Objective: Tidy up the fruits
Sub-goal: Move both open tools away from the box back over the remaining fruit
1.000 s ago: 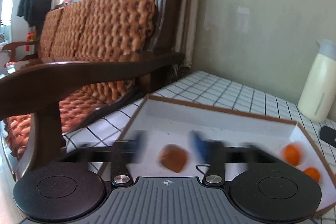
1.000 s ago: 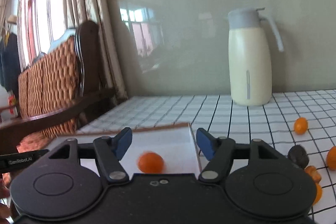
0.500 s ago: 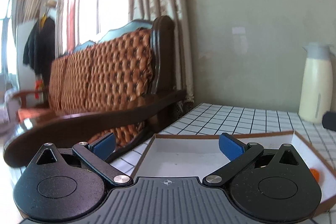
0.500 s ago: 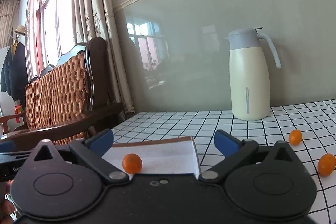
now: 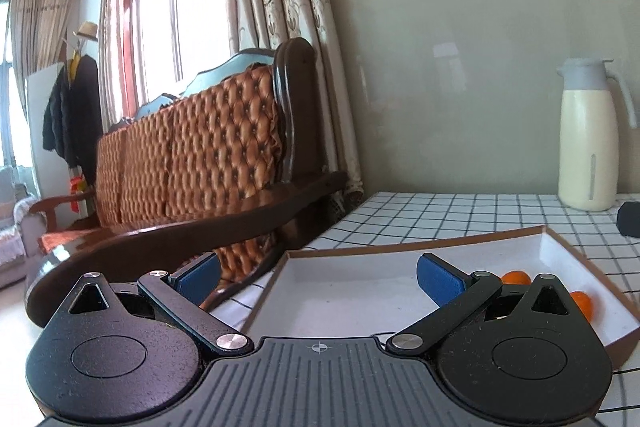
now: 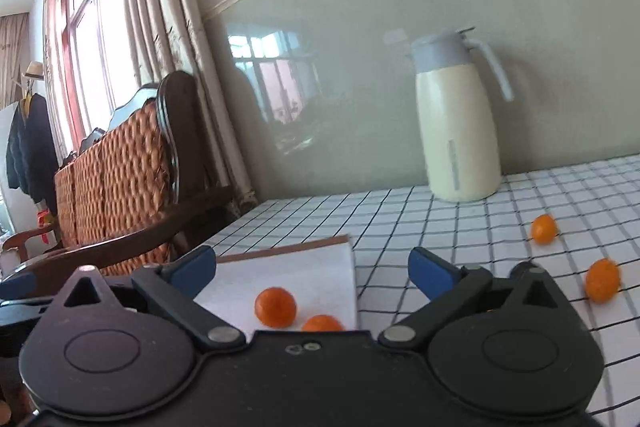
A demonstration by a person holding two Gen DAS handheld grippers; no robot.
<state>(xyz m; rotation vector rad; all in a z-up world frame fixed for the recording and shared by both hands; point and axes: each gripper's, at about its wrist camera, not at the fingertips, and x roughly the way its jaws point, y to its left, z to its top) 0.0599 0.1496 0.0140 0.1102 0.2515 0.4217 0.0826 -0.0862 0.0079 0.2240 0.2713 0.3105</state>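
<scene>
A shallow white tray with a brown rim (image 5: 412,243) lies on the checked tablecloth. My left gripper (image 5: 318,271) hangs open over its near edge, nothing between the blue pads. Two small orange fruits (image 5: 516,277) (image 5: 582,301) rest in the tray's right corner, half hidden behind my right finger. In the right wrist view the tray (image 6: 320,259) holds the same two orange fruits (image 6: 276,307) (image 6: 322,323), and my right gripper (image 6: 312,265) stands open above them, empty. Two more orange fruits (image 6: 544,229) (image 6: 602,279) lie loose on the cloth to the right.
A cream jug with a grey lid (image 6: 456,123) (image 5: 586,135) stands at the back by the wall. A dark object (image 5: 629,219) lies at the right edge of the cloth. A wooden sofa with brown quilted cushions (image 5: 192,155) borders the table's left side.
Both grippers opened wide, letting a brown fruit and an orange fruit drop into the tray. Both then drew back and rose, and the brown fruit has slipped out of view.
</scene>
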